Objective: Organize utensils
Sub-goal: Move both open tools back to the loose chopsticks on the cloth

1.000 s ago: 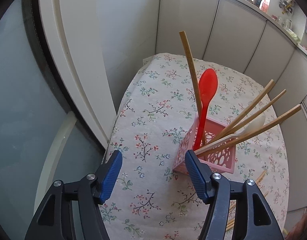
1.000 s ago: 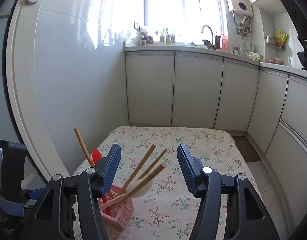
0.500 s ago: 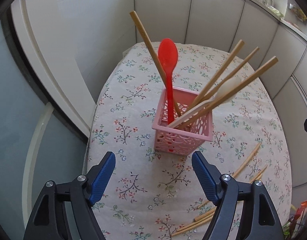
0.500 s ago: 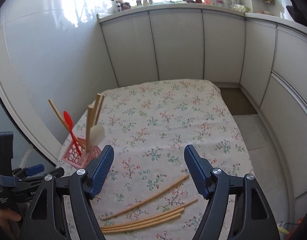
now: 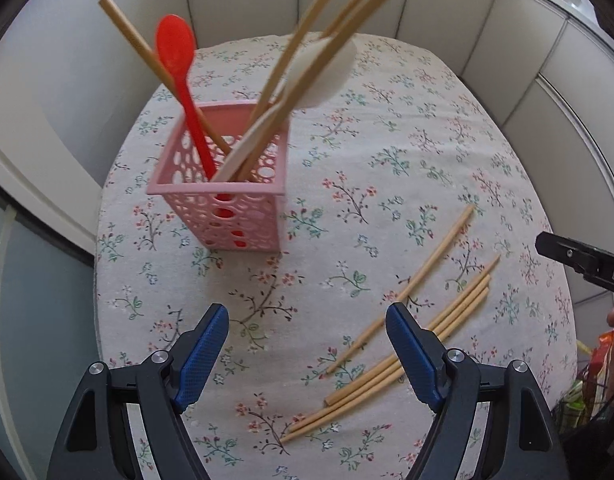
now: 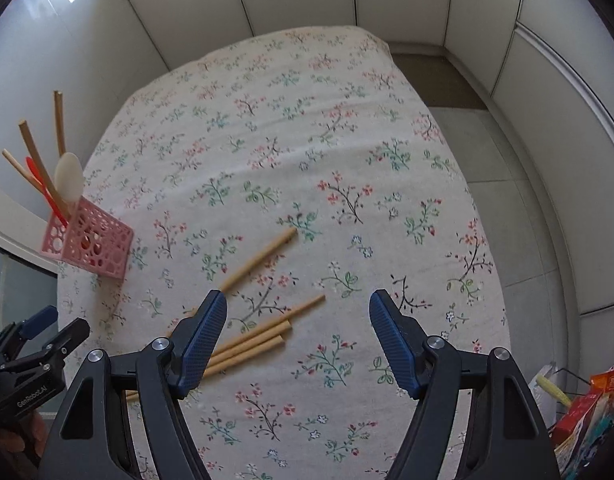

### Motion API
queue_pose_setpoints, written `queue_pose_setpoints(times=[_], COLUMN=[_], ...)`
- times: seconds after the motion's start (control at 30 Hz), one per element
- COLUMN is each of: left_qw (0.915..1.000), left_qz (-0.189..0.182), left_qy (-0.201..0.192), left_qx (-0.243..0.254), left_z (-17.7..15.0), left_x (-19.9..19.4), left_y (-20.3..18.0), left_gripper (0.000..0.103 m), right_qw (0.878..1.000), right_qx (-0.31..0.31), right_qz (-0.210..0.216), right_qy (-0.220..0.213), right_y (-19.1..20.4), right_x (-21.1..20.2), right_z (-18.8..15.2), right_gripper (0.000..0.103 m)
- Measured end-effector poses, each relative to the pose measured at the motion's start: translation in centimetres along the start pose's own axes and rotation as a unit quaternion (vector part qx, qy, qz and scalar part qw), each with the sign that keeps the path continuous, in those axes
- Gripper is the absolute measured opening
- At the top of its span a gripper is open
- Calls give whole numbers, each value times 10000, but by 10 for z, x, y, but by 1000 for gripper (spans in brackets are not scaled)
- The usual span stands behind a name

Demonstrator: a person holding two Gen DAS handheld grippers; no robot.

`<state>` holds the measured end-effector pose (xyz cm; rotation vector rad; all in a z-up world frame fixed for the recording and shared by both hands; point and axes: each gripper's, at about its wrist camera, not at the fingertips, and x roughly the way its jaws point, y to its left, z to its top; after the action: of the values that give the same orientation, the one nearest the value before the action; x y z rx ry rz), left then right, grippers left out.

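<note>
Left wrist view: the left gripper (image 5: 307,354) hangs with jaws spread and empty just in front of the pink basket (image 5: 223,200), which holds a red spoon (image 5: 179,68), a white spoon (image 5: 319,76) and chopsticks. Right of the basket, loose chopsticks (image 5: 407,344) lie on the floral tablecloth (image 5: 407,152). The right gripper (image 6: 298,342) hangs above them, jaws spread, empty.

"GenRobot.AI" on the left gripper (image 6: 39,344) body, "DA" (cut off) on the right gripper (image 5: 587,260)
</note>
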<state>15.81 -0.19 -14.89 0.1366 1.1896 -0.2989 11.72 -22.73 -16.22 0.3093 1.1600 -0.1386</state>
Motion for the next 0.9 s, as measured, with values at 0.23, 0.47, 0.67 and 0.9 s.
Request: queue_pose_setpoints(times=[0.23,0.47,0.67,0.9], left_qw=[9982,9939,9945,9918], left_qz=[-56,15,-267,-548], left_qy=[266,379,207,-37], left_qx=[538,1040,990,1155], left_z=[-5,5,33,55], left_x=[19,54,73,96], left_y=[-43,-94,-112,-132], left_gripper=[82,78,64,50], right_qw=[9990,9974,9962,9956], right_qx=[190,57,74,307], right_qz=[-310,-572,-671,-512], right_qy=[248,443,550,724], right_y=[-28,-43,-56,-73], right_x=[9,17,24,30], right_z=[-3,-5,-4,-3], right_gripper=[76,76,76,76])
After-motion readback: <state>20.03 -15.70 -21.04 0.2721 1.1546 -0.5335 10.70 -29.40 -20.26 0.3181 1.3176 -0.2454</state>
